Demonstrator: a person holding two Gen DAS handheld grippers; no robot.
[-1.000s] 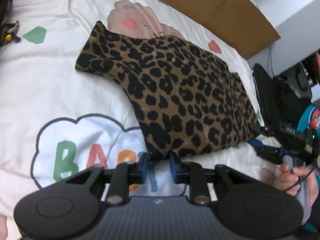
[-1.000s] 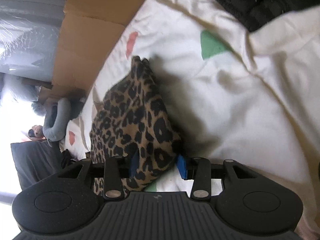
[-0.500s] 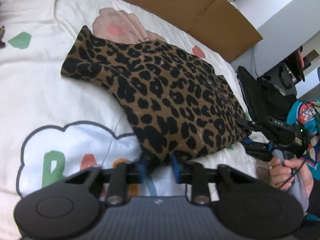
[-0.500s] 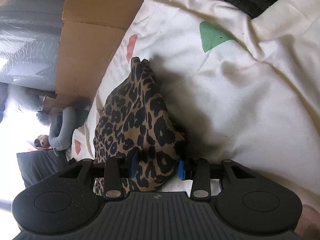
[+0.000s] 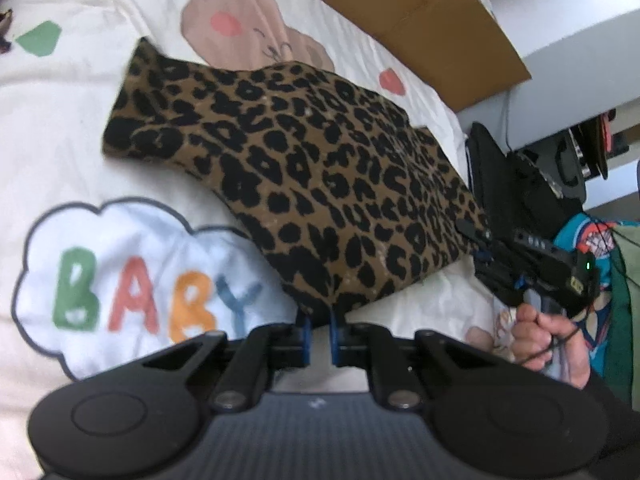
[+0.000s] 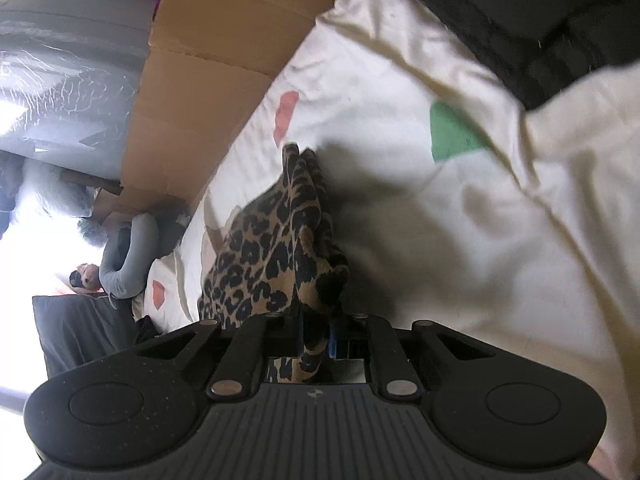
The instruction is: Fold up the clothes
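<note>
A leopard-print garment (image 5: 320, 184) lies across a white bedsheet (image 5: 60, 128) printed with "BABY" and cartoon shapes. My left gripper (image 5: 319, 330) is shut on the garment's near corner, blue pads pinching the hem. At the garment's right corner the right gripper (image 5: 486, 256) appears in the left wrist view, held by a hand (image 5: 548, 336). In the right wrist view the right gripper (image 6: 314, 338) is shut on a bunched corner of the same leopard-print garment (image 6: 276, 248), which rises in a ridge away from it.
Brown cardboard (image 5: 420, 8) lines the far side of the bed, and also shows as cardboard (image 6: 208, 80) in the right view. A black bag (image 5: 516, 184) sits off the bed's right edge. Dark fabric (image 6: 520, 8) lies at the top right. Another person (image 6: 124, 256) is in the background.
Both grippers went from open around the garment's corners to shut on them. The gripped hem has lifted slightly off the sheet.
</note>
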